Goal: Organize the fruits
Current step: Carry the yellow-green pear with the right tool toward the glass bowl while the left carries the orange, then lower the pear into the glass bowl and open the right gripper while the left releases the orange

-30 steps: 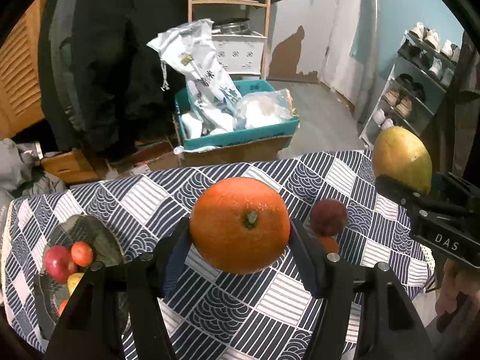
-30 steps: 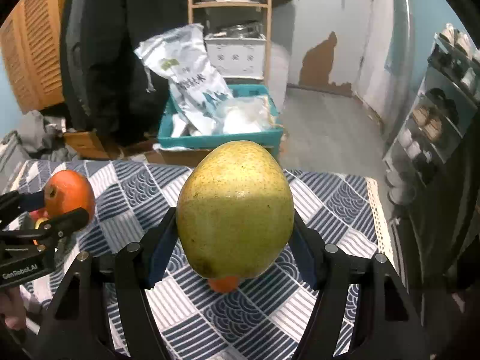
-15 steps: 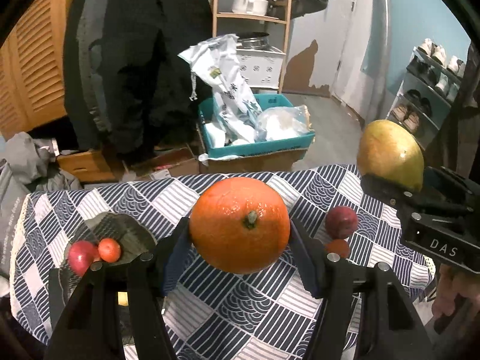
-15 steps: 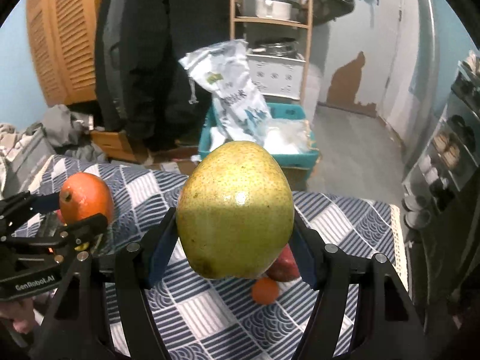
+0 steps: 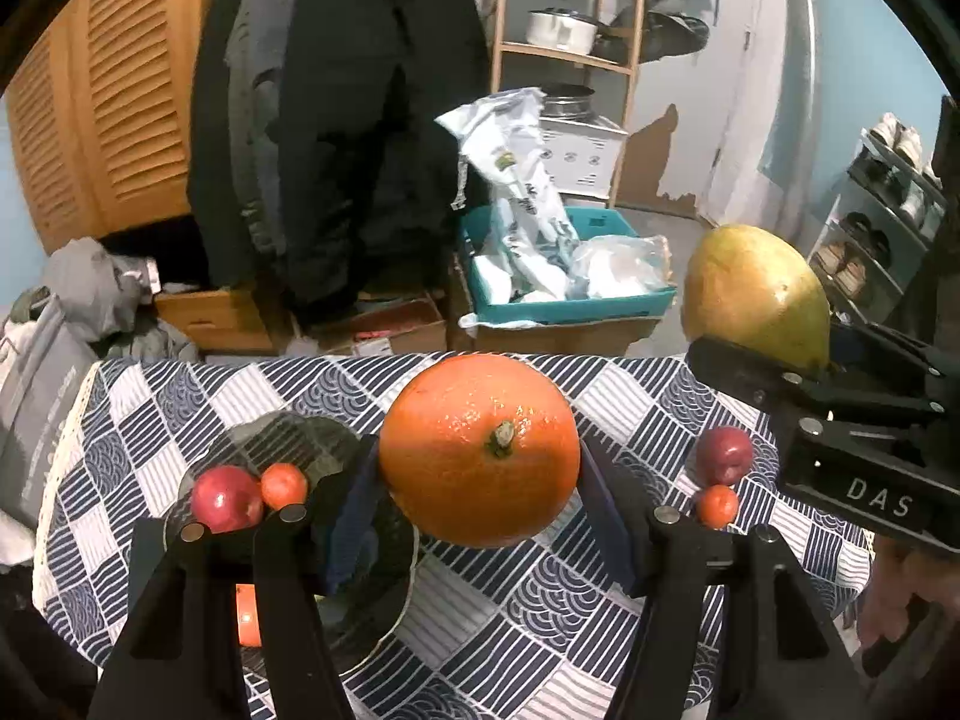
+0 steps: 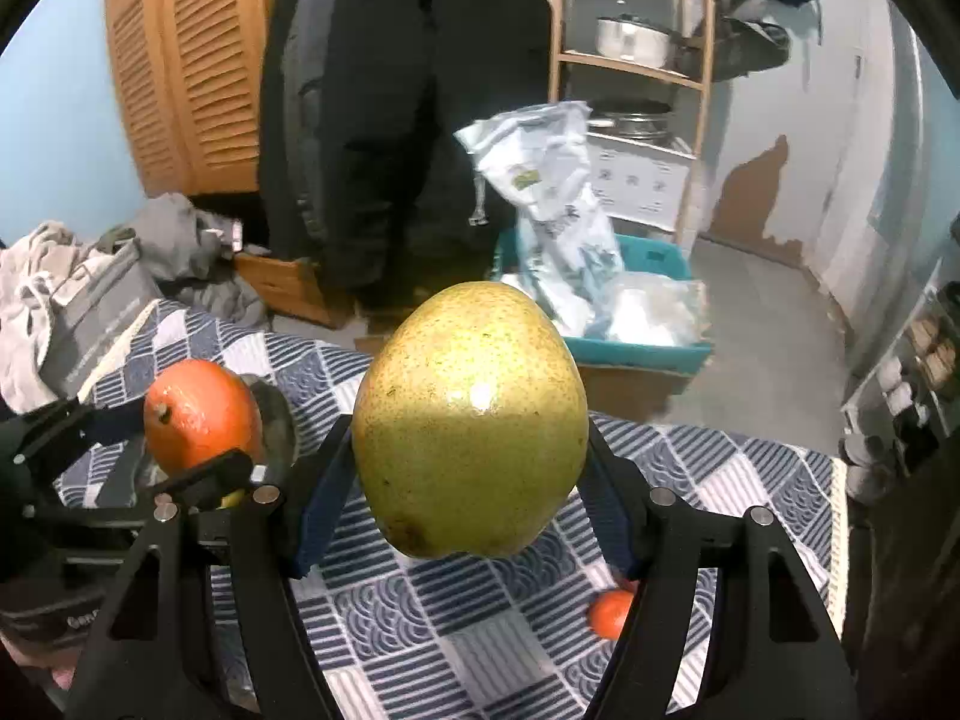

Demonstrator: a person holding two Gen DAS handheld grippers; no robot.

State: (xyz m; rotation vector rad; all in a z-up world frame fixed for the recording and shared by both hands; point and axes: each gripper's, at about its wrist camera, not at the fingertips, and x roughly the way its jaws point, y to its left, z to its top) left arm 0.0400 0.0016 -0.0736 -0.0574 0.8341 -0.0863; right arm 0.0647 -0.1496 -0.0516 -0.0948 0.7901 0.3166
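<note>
A blue-and-white patterned cloth [image 5: 480, 630] covers the bench, with a teal crate [image 5: 564, 306] on boxes beyond. The left gripper [image 5: 480, 480] clamps an orange [image 5: 480, 450]; the right gripper [image 6: 468, 480] clamps a pear [image 6: 468, 420]. Only the left view shows the glass bowl [image 5: 384, 618] and red plum [image 5: 723, 447].

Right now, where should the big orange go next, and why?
Probably a little left and down to the glass plate. The left tool holds the orange above the cloth, and the plate beside it already has a red fruit and a small orange one in it.
</note>
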